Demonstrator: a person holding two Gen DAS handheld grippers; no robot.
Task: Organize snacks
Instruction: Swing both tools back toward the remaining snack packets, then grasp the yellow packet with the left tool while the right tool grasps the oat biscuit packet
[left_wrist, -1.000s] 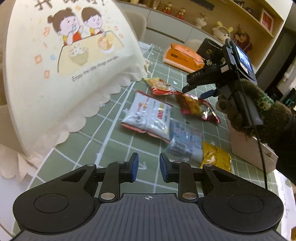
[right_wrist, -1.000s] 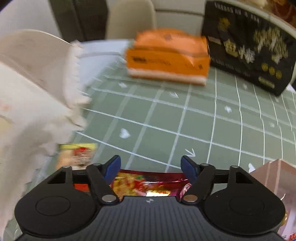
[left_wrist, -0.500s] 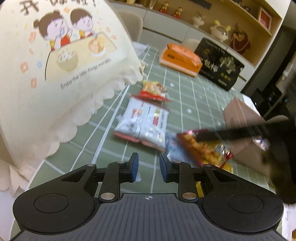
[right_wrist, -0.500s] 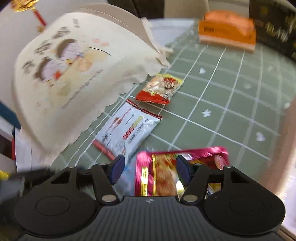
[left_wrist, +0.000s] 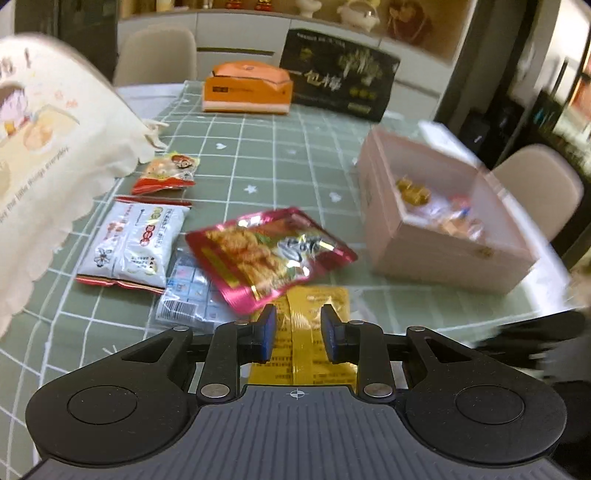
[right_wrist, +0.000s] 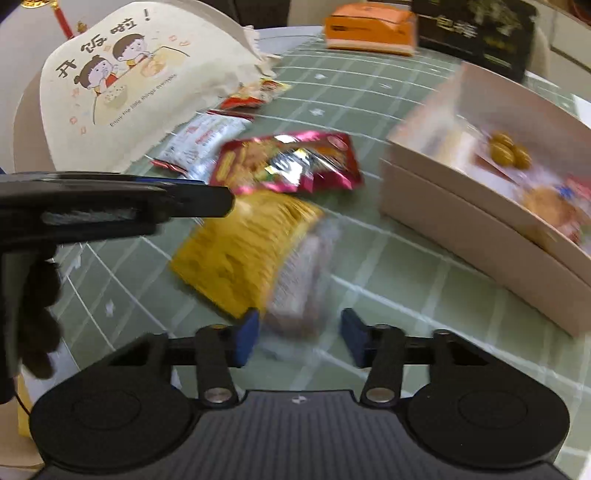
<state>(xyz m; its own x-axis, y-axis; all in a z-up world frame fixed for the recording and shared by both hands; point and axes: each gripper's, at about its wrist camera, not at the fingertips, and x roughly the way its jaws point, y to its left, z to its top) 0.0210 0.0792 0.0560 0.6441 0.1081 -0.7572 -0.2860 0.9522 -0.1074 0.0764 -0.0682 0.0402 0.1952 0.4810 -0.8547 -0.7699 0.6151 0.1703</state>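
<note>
Snack packets lie on the green checked tablecloth (left_wrist: 273, 155): a magenta packet (left_wrist: 269, 254) on top of a clear blue-print packet (left_wrist: 184, 295) and a yellow packet (left_wrist: 317, 332), a white packet (left_wrist: 133, 243) and a small red packet (left_wrist: 166, 175). A pink open box (left_wrist: 436, 236) with snacks inside stands at the right. My left gripper (left_wrist: 297, 332) is open and empty over the yellow packet. My right gripper (right_wrist: 299, 338) is open and empty, low over a clear packet (right_wrist: 299, 284) beside the yellow packet (right_wrist: 247, 247). The magenta packet (right_wrist: 291, 162) and the box (right_wrist: 476, 206) lie beyond it.
A cream cloth food cover (left_wrist: 40, 155) with a cartoon print fills the left. An orange box (left_wrist: 247, 88) and a black box (left_wrist: 340, 74) stand at the far edge. Chairs stand behind and to the right of the table.
The magenta packet was between the right gripper's fingers and now lies on the pile. The right gripper has drawn back toward the near side. The left gripper has swung right and opened slightly.
</note>
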